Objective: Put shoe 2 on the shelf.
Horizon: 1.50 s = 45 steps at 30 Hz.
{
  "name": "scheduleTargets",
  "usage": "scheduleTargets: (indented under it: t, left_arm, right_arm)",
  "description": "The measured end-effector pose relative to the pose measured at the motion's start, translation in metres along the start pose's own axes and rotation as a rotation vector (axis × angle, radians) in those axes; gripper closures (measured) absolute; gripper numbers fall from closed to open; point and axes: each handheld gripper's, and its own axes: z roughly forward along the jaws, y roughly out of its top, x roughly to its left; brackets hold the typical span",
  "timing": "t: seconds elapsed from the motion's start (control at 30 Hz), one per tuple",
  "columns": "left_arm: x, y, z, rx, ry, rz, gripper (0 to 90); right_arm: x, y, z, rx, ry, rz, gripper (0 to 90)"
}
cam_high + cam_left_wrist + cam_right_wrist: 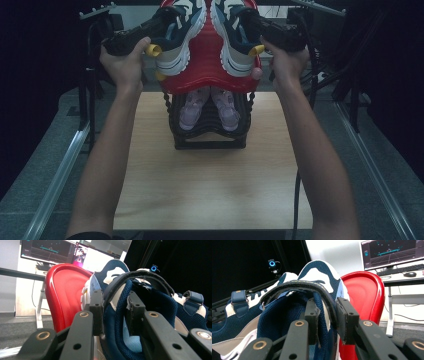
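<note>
I have the rack (210,132) standing on the desk (210,190) at the middle of its far edge. A small pair of shoes (209,107) sits inside it, toes toward me. The tray (206,55) lies on top of the rack. On the tray, left shoe (181,37) and right shoe (235,37) lie side by side. Left gripper (159,24) holds the left shoe's heel collar, right gripper (252,22) the right shoe's.
</note>
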Motion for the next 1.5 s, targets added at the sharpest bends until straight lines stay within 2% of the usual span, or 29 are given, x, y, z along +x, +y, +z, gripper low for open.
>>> scheduleTargets:
  t: [0.2, 0.43, 0.67, 0.83, 0.93, 1.03, 1.13, 1.2, 1.23, 1.3, 1.4, 1.43, 1.5]
  left_arm:
    - [-0.002, -0.003, 0.007, 0.003, 0.002, 0.006, 71.6]
    - [-0.003, -0.007, 0.015, -0.009, 0.020, 0.011, 71.6]
    - [-0.002, -0.015, 0.024, 0.002, 0.041, 0.018, 71.6]
    - [0.000, -0.023, 0.024, -0.015, 0.064, 0.017, 71.6]
    - [0.000, -0.026, 0.026, 0.004, 0.076, 0.033, 71.4]
    - [-0.002, -0.028, 0.028, 0.010, 0.075, 0.052, 69.1]
    - [-0.005, -0.030, 0.029, 0.016, 0.070, 0.063, 62.2]
    - [-0.005, -0.031, 0.029, 0.017, 0.066, 0.061, 58.6]
    - [-0.005, -0.030, 0.028, 0.014, 0.059, 0.059, 56.5]
    - [-0.004, -0.028, 0.026, 0.017, 0.052, 0.057, 52.8]
    - [-0.003, -0.026, 0.024, 0.026, 0.049, 0.057, 48.8]
    - [-0.003, -0.025, 0.021, 0.034, 0.052, 0.072, 47.7]
    - [-0.003, -0.024, 0.019, 0.046, 0.045, 0.085, 46.1]
  right_arm:
    - [-0.002, 0.000, 0.002, 0.011, -0.017, -0.012, 72.6]
    - [-0.005, -0.001, 0.011, 0.030, -0.031, -0.013, 72.5]
    - [-0.005, -0.003, 0.019, 0.036, -0.043, -0.011, 72.5]
    - [-0.006, -0.006, 0.024, 0.051, -0.064, -0.039, 71.7]
    - [-0.006, -0.008, 0.028, 0.065, -0.066, -0.051, 70.6]
    - [-0.006, -0.011, 0.032, 0.090, -0.042, -0.063, 66.8]
    - [-0.004, -0.012, 0.035, 0.105, -0.014, -0.081, 62.2]
    - [-0.003, -0.012, 0.036, 0.103, -0.013, -0.084, 60.5]
    - [-0.003, -0.011, 0.035, 0.106, 0.001, -0.084, 55.0]
    - [-0.003, -0.011, 0.034, 0.123, 0.008, -0.088, 50.6]
    - [-0.003, -0.011, 0.032, 0.114, 0.012, -0.099, 46.1]
    - [-0.004, -0.011, 0.028, 0.105, 0.030, -0.096, 42.1]
    - [-0.006, -0.011, 0.026, 0.092, 0.051, -0.080, 40.7]
